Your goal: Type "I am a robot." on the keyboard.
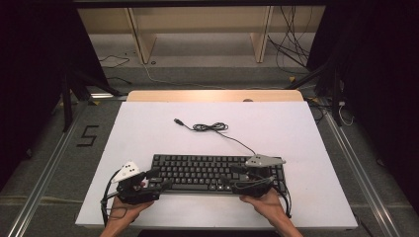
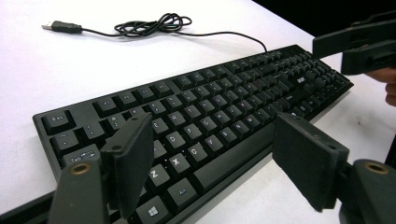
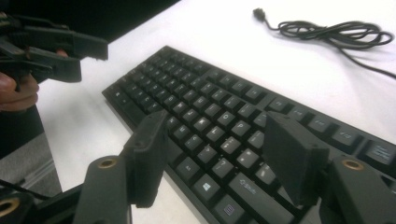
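A black keyboard (image 1: 197, 170) lies along the near part of the white table top (image 1: 148, 133). Its cable (image 1: 210, 127) runs from the right rear corner into a loose coil behind it and ends in a USB plug (image 1: 178, 121). My left gripper (image 1: 160, 180) hangs over the keyboard's left end. In the left gripper view my left gripper (image 2: 212, 126) is open, with keys (image 2: 224, 98) showing between the pads and nothing gripped. My right gripper (image 1: 230, 175) is over the right end. In the right gripper view it (image 3: 215, 120) stands open above the lower key rows (image 3: 205, 126).
Bare white table surrounds the keyboard, wider behind it. The coiled cable (image 2: 149, 25) lies a hand's width behind the keys. A wooden strip (image 1: 215, 95) borders the far edge. Dark stands and floor cables sit beyond the table. Each gripper faces the other across the keyboard.
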Demonstrator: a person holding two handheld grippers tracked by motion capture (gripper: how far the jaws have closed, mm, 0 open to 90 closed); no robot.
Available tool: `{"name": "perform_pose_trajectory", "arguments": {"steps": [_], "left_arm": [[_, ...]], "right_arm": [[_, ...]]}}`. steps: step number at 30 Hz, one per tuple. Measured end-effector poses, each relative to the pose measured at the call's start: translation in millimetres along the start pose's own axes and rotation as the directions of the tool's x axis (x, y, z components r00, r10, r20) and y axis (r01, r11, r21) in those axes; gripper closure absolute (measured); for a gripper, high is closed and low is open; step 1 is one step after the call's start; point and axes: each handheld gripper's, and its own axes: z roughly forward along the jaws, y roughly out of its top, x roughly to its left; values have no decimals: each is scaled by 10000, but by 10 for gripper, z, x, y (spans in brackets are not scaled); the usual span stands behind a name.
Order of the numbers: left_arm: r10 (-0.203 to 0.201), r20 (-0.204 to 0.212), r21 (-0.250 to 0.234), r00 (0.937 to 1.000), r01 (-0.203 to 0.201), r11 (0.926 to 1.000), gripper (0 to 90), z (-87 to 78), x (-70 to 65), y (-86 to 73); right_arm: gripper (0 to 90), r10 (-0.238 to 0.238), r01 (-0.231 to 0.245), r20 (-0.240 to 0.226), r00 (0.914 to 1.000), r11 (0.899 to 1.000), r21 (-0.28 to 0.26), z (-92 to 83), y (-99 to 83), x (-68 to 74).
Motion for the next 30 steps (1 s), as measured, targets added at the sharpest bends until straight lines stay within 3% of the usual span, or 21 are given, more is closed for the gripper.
{"name": "perform_pose_trajectory", "arguments": {"steps": [30], "left_arm": [[20,222,15,9998,-20,10000,258,-2,-49,-16]], "right_arm": [[382,3,42,813,9967,9984,-562,-497,-264,-141]]}}
